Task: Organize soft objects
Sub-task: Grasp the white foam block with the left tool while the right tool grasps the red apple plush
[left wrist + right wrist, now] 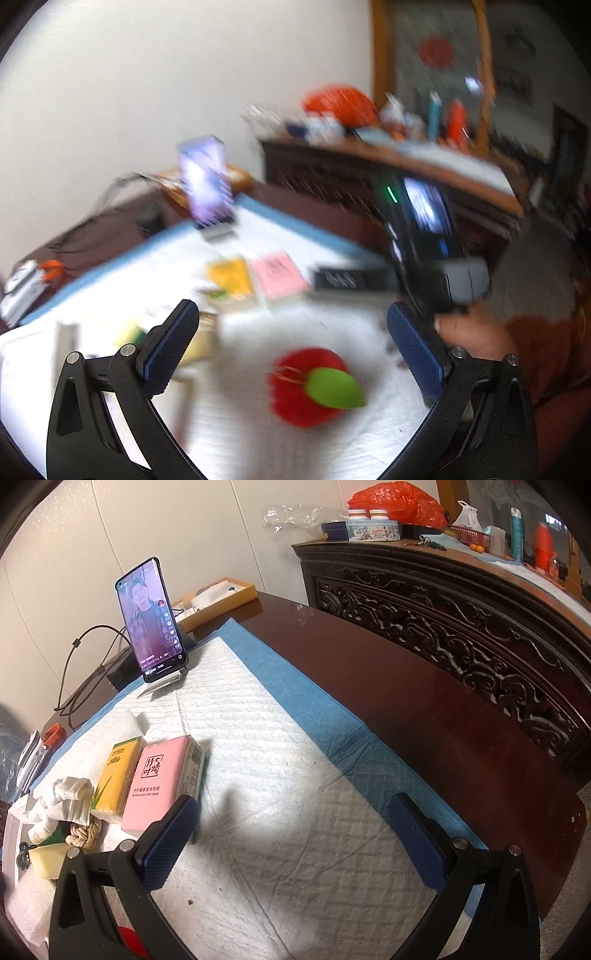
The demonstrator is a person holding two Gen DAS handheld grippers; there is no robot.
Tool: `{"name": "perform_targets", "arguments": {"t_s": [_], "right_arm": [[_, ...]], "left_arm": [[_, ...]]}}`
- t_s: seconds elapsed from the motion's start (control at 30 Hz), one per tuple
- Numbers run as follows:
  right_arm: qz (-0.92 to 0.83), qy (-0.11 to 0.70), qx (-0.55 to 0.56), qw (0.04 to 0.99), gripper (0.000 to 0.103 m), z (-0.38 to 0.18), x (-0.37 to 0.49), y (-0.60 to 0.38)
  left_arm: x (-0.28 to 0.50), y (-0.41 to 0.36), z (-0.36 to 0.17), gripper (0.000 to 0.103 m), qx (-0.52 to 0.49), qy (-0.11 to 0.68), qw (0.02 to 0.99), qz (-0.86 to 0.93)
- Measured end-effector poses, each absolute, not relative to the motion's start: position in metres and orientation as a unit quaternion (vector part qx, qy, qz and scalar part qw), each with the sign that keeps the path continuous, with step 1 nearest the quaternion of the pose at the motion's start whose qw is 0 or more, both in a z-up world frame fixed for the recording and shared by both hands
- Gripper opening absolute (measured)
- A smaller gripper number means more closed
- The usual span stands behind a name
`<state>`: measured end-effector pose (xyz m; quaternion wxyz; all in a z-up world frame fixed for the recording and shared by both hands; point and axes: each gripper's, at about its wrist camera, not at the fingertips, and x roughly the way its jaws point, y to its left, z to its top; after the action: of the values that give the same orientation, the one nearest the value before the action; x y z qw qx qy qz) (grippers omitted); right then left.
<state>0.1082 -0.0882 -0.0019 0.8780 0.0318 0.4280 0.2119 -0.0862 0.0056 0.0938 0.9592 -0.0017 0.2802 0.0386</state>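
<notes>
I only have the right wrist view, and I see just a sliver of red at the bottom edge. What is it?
Observer: A red plush apple with a green leaf, lying on the white pad in the left wrist view.
Operator: Is the left gripper holding it?
Observer: No. The left gripper is open, jaws wide apart, with the apple between and beyond them, untouched.
Operator: Where is my right gripper from there?
Observer: Its body hangs to the right of the apple, a hand gripping it.

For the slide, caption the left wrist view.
Open left gripper hovers over red plush apple on the white pad.
</notes>
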Motion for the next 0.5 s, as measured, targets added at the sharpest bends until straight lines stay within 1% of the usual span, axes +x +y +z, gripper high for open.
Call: {"name": "perform_targets", "arguments": {"t_s": [0.07,0.17,0.27,0.5], "right_arm": [[0.212,0.428,0.032,0.878,0.103,-0.002,0.108,-0.088],[0.213,0.430,0.034,0.877,0.103,-0.002,0.109,-0.089],[0.214,0.431,0.037,0.876,0.103,-0.002,0.109,-0.088],[0.214,0.429,0.037,0.877,0.103,-0.002,0.109,-0.089]], "left_arm": [[-0.108,0.025,0.103,0.103,-0.028,0.240,0.967,0.079],[-0.131,0.049,0.109,0.103,-0.037,0.208,0.965,0.156],[-0.153,0.080,0.101,0.103,-0.083,0.211,0.955,0.194],[-0.193,0.120,0.068,0.103,-0.143,0.241,0.929,0.241]]}}
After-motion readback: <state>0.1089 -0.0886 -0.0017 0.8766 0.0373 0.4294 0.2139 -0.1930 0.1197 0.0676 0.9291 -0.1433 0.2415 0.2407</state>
